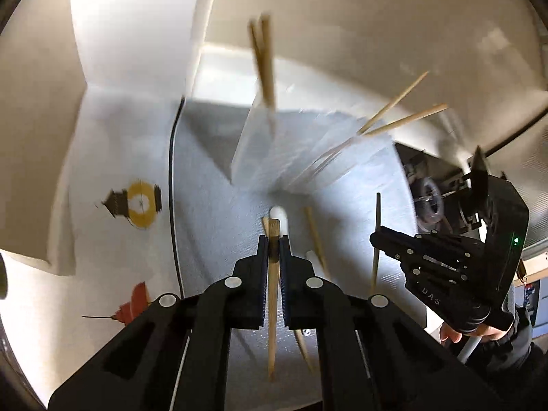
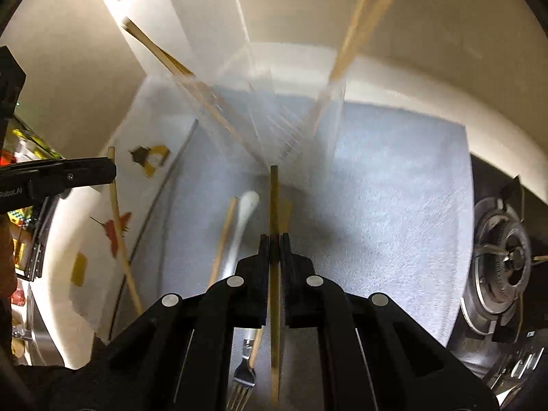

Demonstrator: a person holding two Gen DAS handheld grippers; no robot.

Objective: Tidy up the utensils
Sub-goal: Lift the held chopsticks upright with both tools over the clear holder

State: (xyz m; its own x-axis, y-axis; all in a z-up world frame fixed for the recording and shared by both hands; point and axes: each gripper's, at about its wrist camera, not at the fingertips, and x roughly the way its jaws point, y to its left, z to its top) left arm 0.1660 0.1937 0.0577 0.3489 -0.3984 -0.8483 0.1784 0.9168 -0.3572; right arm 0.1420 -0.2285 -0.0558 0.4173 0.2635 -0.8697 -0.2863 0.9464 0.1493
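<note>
While both jaws are pinching chopsticks, sorting is sitting partway.
Left gripper (image 1: 274,241) is clamping one chopstick (image 1: 273,294); right gripper (image 2: 274,241) another (image 2: 274,202); some are standing in the clear holder (image 2: 291,116), fork (image 2: 243,382) and loose sticks are lying on the bench mat (image 2: 394,205).

"DAS" — right tongs (image 1: 376,239); "Robot.AI" — left tongs (image 2: 111,171)

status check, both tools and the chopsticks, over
Left tool shut on one chopstick. Right tool shut on another chopstick. Clear holder ahead already has chopsticks. Nothing blocking.
</note>
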